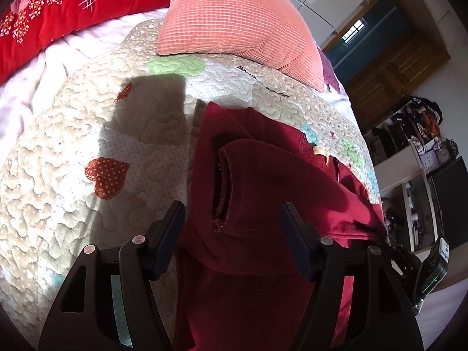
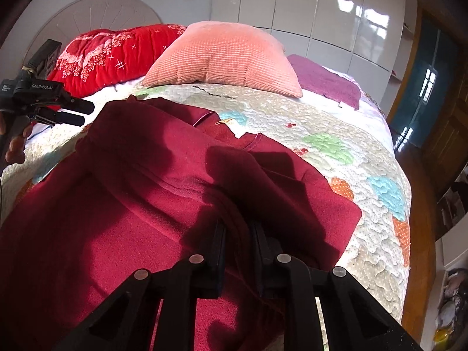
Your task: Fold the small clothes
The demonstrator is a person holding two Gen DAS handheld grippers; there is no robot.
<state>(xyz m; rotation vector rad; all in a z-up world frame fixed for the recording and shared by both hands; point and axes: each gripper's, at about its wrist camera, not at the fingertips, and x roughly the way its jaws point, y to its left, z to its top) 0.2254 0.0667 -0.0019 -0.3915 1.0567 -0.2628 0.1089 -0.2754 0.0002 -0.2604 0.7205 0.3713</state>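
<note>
A dark red sweatshirt [image 2: 122, 193] lies on the quilted bedspread [image 2: 336, 134], one sleeve folded across its body. In the left wrist view the sleeve's cuff [image 1: 225, 187] lies just ahead of my left gripper [image 1: 234, 210], which is open and empty above the sweatshirt [image 1: 263, 175]. My right gripper [image 2: 238, 228] is shut on a fold of the sweatshirt's fabric near the right side. The left gripper also shows in the right wrist view [image 2: 80, 114], held off the garment's far left.
A pink ribbed cushion [image 2: 228, 55], a red blanket [image 2: 111, 55] and a purple towel [image 2: 324, 80] lie at the head of the bed. White wardrobes [image 2: 307, 3] stand behind. The bed's right edge drops to a wooden floor [image 2: 421, 204] with shelves [image 1: 409, 152].
</note>
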